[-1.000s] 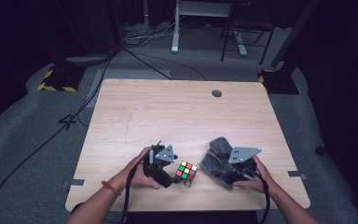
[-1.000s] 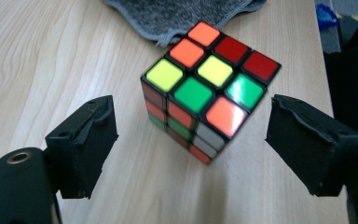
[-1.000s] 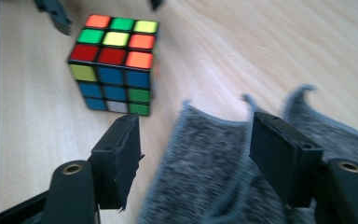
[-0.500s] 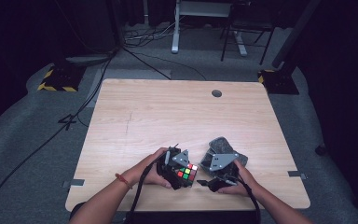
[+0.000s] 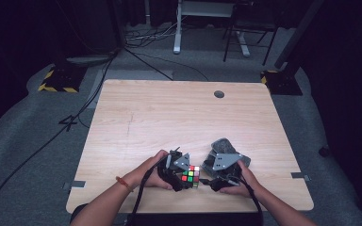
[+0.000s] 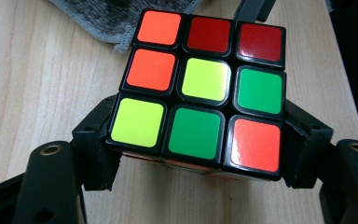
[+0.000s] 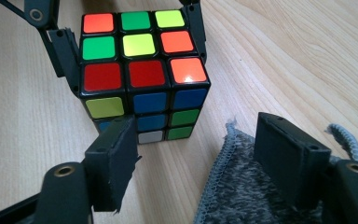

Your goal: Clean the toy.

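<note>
From above, the puzzle cube (image 5: pixel 190 175) sits near the table's (image 5: pixel 169 117) front edge, clamped by the left gripper (image 5: pixel 183 175), a grey cloth (image 5: pixel 222 147) beside; the left gripper view shows both jaws pressing the cube's sides; the right gripper (image 7: pixel 200 154) gapes, unladen, over the cloth edge.

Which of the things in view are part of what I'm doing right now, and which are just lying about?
In the job:
- cube, clamped in the left claw
- right claw, open, facing the cube
- grey cloth, under the right claw

Lying about:
- cables on the floor
- table's grommet hole
- desk leg behind
</note>
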